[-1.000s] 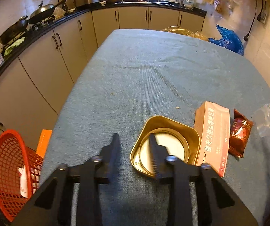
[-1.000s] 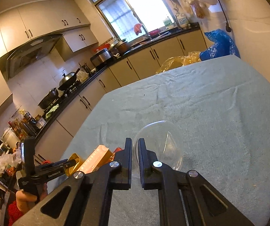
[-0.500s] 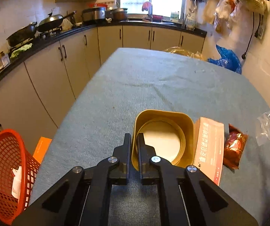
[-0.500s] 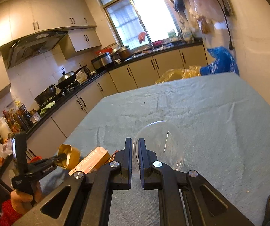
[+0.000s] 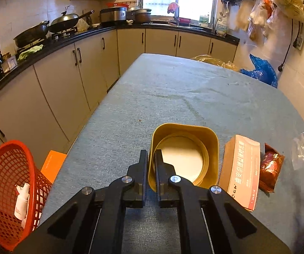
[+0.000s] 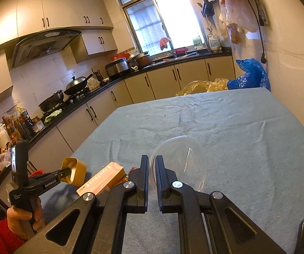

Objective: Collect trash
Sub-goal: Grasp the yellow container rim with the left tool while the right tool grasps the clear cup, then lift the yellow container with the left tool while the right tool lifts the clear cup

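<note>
Two containers gripped: gold tin (image 5: 184, 154), round lid inside, by left gripper (image 5: 151, 165); empty clear plastic bowl (image 6: 178, 163) by right gripper (image 6: 151, 167). White bottle (image 5: 21, 201) in red basket (image 5: 1, 169).

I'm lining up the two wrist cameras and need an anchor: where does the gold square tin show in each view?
Left wrist: the gold tin sits low and centre, its near wall pinched by the left gripper.
Right wrist: the gold tin shows small at lower left, held off the table at the tip of the left gripper.
Shared landmark: the pink carton beside it, also seen at.
</note>
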Motion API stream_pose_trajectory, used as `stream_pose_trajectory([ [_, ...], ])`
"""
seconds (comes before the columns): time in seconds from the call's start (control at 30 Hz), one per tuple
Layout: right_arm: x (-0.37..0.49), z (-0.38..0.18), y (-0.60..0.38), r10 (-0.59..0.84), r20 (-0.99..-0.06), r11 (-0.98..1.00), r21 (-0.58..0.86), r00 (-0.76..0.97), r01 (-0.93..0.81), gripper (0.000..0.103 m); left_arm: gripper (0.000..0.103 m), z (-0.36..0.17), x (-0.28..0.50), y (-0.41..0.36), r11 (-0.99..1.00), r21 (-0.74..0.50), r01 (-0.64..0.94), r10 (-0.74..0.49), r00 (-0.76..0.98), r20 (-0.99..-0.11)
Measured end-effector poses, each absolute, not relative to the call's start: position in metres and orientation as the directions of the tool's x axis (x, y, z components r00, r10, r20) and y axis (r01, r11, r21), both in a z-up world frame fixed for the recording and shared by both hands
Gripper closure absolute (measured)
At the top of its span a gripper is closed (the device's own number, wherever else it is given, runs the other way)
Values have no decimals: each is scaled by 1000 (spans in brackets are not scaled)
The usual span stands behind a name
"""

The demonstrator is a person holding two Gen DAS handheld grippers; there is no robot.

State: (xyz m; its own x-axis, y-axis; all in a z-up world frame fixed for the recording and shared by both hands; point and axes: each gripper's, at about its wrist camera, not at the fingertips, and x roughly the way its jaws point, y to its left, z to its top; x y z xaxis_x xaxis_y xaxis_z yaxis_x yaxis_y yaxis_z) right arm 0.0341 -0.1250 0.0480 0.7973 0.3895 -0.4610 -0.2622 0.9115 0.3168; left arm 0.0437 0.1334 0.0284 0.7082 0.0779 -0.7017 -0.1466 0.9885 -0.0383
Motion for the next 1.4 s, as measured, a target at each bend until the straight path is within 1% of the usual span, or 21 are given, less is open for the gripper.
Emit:
stream_pose_trajectory([
  [0.3, 40, 41, -133, 355, -504, 918, 345, 787, -194, 96, 97, 41, 28, 132, 986, 2, -165, 123, 724, -679],
  [0.43, 31, 47, -135, 365, -496, 908, 375, 788, -184, 96, 97, 47, 13, 129, 987, 22, -160, 133, 730, -670],
  [0.73, -10, 70, -126, 405, -451, 890, 395, 795, -230, 96, 97, 60, -20, 125, 989, 40, -146, 136, 750, -648],
  [1.1, -37, 78, -105, 473, -443, 862, 411, 762, -296, 96, 97, 70, -58, 122, 990, 51, -132, 135, 769, -624],
  [1.4, -47, 83, -84, 508, -444, 849, 401, 738, -343, 96, 97, 71, -73, 124, 990, 44, -137, 134, 773, -620],
])
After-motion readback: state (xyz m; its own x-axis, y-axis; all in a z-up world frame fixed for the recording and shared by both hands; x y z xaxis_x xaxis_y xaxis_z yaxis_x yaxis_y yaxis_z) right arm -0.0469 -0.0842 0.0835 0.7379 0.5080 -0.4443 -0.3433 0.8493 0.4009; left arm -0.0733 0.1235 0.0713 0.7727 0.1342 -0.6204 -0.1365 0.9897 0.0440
